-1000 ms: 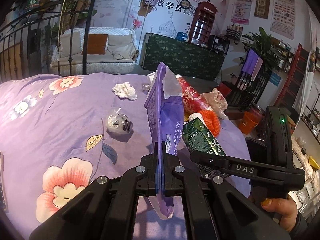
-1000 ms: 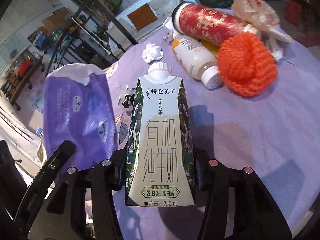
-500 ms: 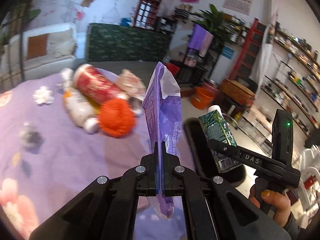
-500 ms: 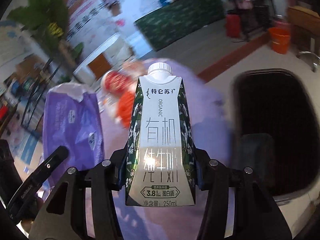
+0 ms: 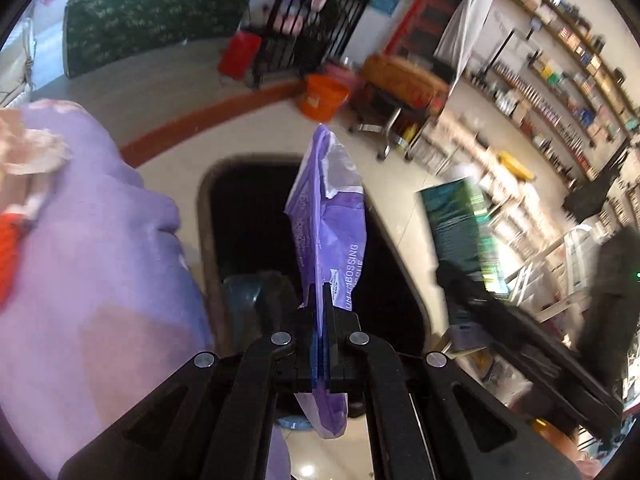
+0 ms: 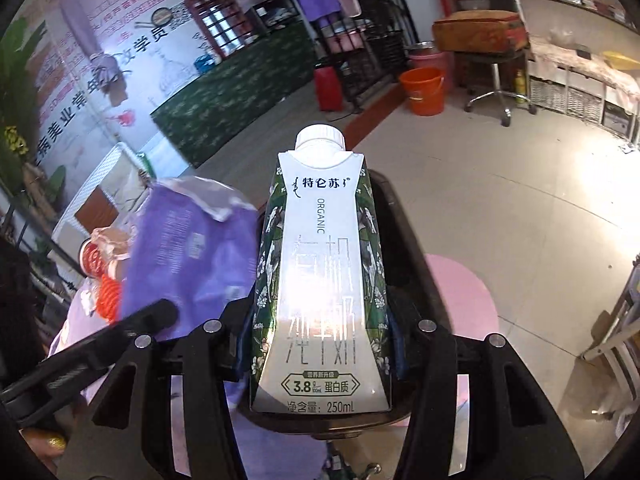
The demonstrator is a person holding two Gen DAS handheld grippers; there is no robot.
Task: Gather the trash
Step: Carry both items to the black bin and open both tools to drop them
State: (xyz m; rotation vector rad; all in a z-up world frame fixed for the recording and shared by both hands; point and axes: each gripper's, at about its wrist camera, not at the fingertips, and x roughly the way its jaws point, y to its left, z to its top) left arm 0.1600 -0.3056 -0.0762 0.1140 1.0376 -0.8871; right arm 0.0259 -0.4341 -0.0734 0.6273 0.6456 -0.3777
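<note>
Milk carton (image 6: 324,280) upright in my right tool (image 6: 322,344), white cap up and away from camera, long axis along fingers, pads pinching its green sides. Carton over black bin (image 6: 404,240) on floor. Purple wrapper (image 5: 332,236) clamped edge-on in my left tool (image 5: 322,344), jaws pressed together on it, torn end up, long axis along fingers. Wrapper above dark bin opening (image 5: 248,216); bluish object low inside, can't identify. Purple bed cover (image 5: 100,272) at left, beside bin. Orange bucket (image 6: 423,90) on floor farther off.
</note>
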